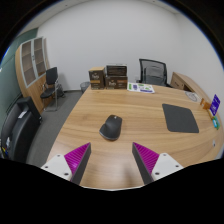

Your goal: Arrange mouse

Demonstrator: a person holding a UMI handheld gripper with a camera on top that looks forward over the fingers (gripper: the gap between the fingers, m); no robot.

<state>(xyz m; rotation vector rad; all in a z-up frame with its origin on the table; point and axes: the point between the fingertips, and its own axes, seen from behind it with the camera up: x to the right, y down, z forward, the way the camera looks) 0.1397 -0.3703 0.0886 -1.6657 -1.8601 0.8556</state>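
One black mouse (111,127) sits untouched on the wooden surface (130,108), well apart from its mousepad (181,118), just beyond the released, empty tongs (112,160).

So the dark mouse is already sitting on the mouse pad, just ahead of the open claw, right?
Not quite. The gripper view shows the mouse on the bare wooden table, apart from the mouse pad, which lies off to the side. It is indeed just ahead of the open claw.

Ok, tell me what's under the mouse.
Only the bare wooden table shows around the mouse; the mouse pad lies apart from it. The spot directly beneath it is covered. The open gripper hovers short of it.
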